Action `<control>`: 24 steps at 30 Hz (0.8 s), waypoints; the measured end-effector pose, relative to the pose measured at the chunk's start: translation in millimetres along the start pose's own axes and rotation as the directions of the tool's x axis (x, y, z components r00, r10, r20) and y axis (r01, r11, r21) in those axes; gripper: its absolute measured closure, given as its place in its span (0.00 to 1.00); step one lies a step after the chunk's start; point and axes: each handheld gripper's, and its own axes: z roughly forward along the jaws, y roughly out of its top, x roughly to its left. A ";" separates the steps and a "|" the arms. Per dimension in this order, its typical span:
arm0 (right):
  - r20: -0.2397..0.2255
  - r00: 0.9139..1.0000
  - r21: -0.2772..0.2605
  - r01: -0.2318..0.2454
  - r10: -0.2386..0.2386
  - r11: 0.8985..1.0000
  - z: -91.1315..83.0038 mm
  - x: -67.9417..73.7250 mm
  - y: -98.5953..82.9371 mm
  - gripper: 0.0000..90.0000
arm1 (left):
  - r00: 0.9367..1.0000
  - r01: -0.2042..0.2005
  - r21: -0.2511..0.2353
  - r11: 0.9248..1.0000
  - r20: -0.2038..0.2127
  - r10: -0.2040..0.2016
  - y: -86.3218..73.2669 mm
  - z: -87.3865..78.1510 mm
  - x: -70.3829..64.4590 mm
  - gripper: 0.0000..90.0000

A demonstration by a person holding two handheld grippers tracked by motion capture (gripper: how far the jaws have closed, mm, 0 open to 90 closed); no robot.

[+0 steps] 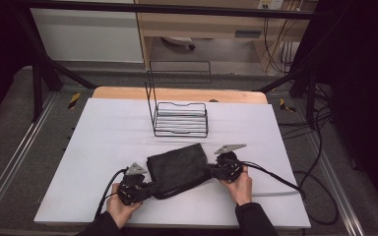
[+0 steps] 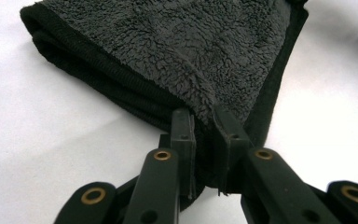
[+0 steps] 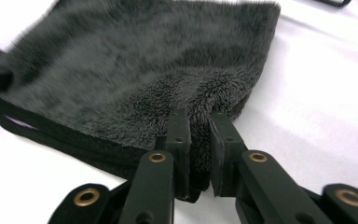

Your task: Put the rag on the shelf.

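Fleecy and soft, the folded dark towel [image 1: 178, 168] lies low-centre in the high view, likely light and floppy, each near corner clamped by the left gripper [image 1: 150, 188] and right gripper [image 1: 209, 171].

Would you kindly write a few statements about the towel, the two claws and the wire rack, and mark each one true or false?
1. The left claw is shut on a corner of the dark folded towel. True.
2. The right claw hangs open above the towel, touching nothing. False: it is shut on the towel's edge.
3. The towel lies inside the wire rack. False: it lies on the white table cover, nearer the person than the rack.
4. The wire rack holds nothing. True.
5. The towel is white. False: it is dark grey and fleecy.
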 end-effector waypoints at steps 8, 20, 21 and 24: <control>0.042 0.998 -0.108 -0.036 0.041 0.993 -20.8 -1.2 -9.6 0.54 | 0.998 -0.066 -0.056 0.996 -0.013 0.065 13.3 -18.7 15.4 0.62; 0.036 0.994 -0.099 -0.098 0.102 0.990 -11.5 1.4 -23.0 0.49 | 0.997 -0.031 -0.065 0.997 -0.076 0.026 57.6 2.9 68.4 0.43; 0.035 0.994 -0.096 -0.099 0.103 0.990 -10.7 1.5 -23.2 0.51 | 0.994 -0.058 -0.051 0.997 -0.094 0.053 58.7 7.8 69.7 0.44; 0.034 0.993 -0.094 -0.111 0.114 0.989 -8.5 2.5 -24.4 0.59 | 0.990 -0.081 -0.011 0.997 -0.119 0.079 58.4 20.0 73.0 0.49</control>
